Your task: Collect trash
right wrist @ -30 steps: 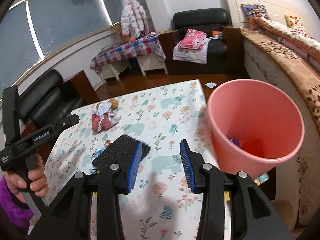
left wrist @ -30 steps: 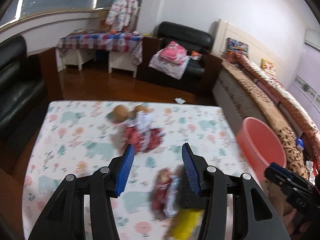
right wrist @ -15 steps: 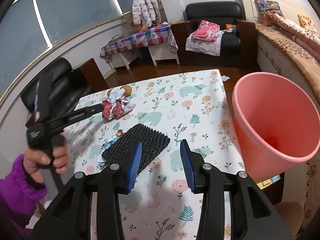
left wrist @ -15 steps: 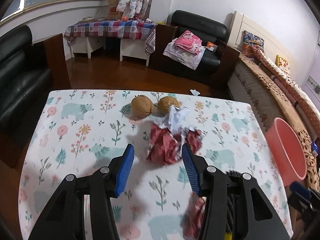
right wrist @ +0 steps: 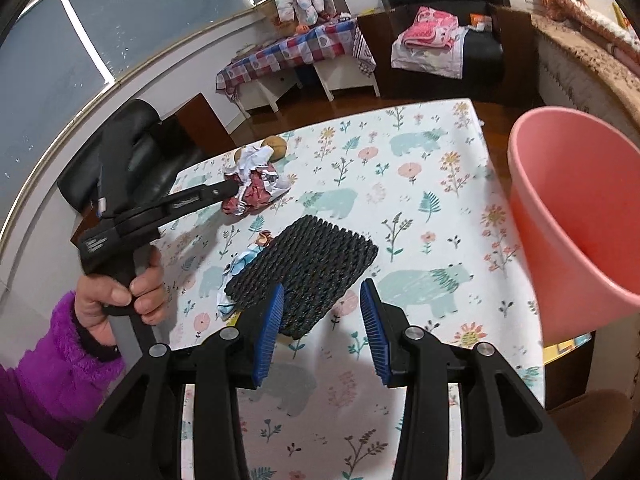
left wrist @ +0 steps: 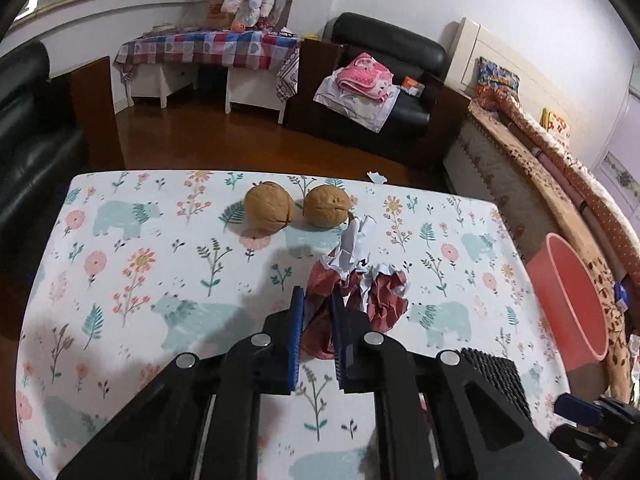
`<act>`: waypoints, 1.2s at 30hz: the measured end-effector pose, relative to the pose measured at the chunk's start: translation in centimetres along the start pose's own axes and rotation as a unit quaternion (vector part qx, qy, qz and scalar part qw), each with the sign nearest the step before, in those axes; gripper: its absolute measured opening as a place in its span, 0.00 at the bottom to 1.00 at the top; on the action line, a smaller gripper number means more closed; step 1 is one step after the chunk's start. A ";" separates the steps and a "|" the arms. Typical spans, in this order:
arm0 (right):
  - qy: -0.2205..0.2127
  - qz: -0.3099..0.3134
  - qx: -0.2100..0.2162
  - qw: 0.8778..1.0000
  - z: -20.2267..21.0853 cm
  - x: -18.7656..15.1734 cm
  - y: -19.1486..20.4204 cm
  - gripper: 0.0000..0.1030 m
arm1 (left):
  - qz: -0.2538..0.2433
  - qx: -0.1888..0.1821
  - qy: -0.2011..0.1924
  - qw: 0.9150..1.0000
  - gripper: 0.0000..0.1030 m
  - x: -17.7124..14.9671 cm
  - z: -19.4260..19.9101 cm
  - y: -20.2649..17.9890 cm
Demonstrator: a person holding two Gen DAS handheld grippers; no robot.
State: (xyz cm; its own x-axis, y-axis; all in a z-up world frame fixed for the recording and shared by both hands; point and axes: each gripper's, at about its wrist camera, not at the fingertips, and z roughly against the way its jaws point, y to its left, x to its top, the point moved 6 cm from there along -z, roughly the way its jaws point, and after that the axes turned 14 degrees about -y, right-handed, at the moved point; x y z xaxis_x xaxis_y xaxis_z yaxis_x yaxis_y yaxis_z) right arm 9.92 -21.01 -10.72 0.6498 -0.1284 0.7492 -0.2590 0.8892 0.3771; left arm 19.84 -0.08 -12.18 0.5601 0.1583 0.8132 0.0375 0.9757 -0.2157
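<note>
Jaws on the left gripper (left wrist: 316, 312) are nearly shut, pinching the near edge of a crumpled red-and-white wrapper (left wrist: 360, 284) that lies on the table (left wrist: 132, 280) w/ a floral, bear-print cloth. Jaws on the right gripper (right wrist: 322, 320) stand wide apart w/ nothing between them, hovering over the near end of a black woven mat (right wrist: 304, 268).

Step in hand, by the look of it: grasp on the wrapper just made, lift not yet begun, since the wad seems to rest on the cloth. Next move calls for raising it clear and carrying it right, across to the pink bin (right wrist: 576, 208) beside the table's right edge, w/o dragging the loose paper tails.

Other trash left: a small blue-and-white wrapper (right wrist: 240, 268) poking out from under the mat's left side. Two walnuts (left wrist: 296, 210) sit just beyond the red wad, apart from it.

Writing: pale lettering on the left gripper's side in the right wrist view, too small to read. No brand legible on either wrapper.
</note>
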 end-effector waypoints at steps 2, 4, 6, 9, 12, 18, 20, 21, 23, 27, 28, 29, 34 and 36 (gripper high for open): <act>0.012 -0.014 0.007 1.000 -0.5 -0.3 0.0 0.39 | 0.002 -0.001 -0.006 1.000 0.11 0.0 0.9 0.2; 0.022 -0.030 0.013 0.999 -0.9 -0.5 0.0 0.39 | 0.002 -0.001 -0.013 1.000 0.11 0.1 1.9 0.3; 0.037 -0.054 0.021 0.998 -1.4 -0.9 -0.3 0.39 | 0.003 -0.003 -0.021 1.000 0.11 0.1 2.8 0.4; 0.053 -0.073 0.023 0.996 -2.4 -1.3 -0.4 0.39 | 0.004 -0.004 -0.026 1.000 0.11 0.1 4.0 0.7; 0.051 -0.067 0.019 0.996 -3.1 -1.3 0.0 0.39 | 0.009 -0.005 -0.028 1.000 0.11 0.1 4.9 0.9; 0.077 -0.098 0.030 0.992 -3.9 -2.0 -0.1 0.39 | 0.014 -0.008 -0.032 0.999 0.11 -0.3 6.5 1.1; 0.076 -0.111 0.032 0.990 -3.8 -2.3 -0.3 0.40 | 0.014 -0.010 -0.032 0.999 0.11 -0.5 6.8 1.0; 0.079 -0.116 0.034 0.990 -3.9 -2.3 -0.4 0.40 | 0.014 -0.010 -0.031 0.999 0.11 -0.6 6.8 1.0; 0.087 -0.128 0.041 0.987 -4.2 -2.5 -0.3 0.40 | 0.014 -0.011 -0.029 0.999 0.11 -0.8 6.9 0.8; 0.062 -0.124 0.042 0.989 -3.4 -1.4 -0.2 0.40 | 0.017 -0.014 -0.032 0.999 0.11 -0.9 7.5 0.8; 0.051 -0.114 0.039 0.991 -3.1 -0.8 -0.2 0.40 | 0.019 -0.014 -0.033 0.999 0.11 -0.9 7.7 0.9; 0.049 -0.115 0.035 0.992 -3.0 -0.7 -0.4 0.40 | 0.020 -0.015 -0.033 0.999 0.11 -0.9 7.8 1.0; 0.026 -0.059 0.026 0.998 -1.7 -0.5 1.4 0.40 | 0.025 -0.013 -0.040 0.999 0.11 -0.7 8.6 1.5; 0.011 -0.010 0.034 0.999 -1.1 -0.1 3.4 0.40 | 0.027 -0.012 -0.042 0.999 0.11 -0.6 8.9 1.7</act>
State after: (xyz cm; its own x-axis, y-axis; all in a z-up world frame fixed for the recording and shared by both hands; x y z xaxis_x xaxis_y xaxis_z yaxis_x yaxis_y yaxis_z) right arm 9.79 -17.47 -10.15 0.6712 -0.1351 0.7289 -0.2935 0.8544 0.4287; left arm 12.22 2.80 -8.26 0.4913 0.2244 0.8416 0.0289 0.9615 -0.2732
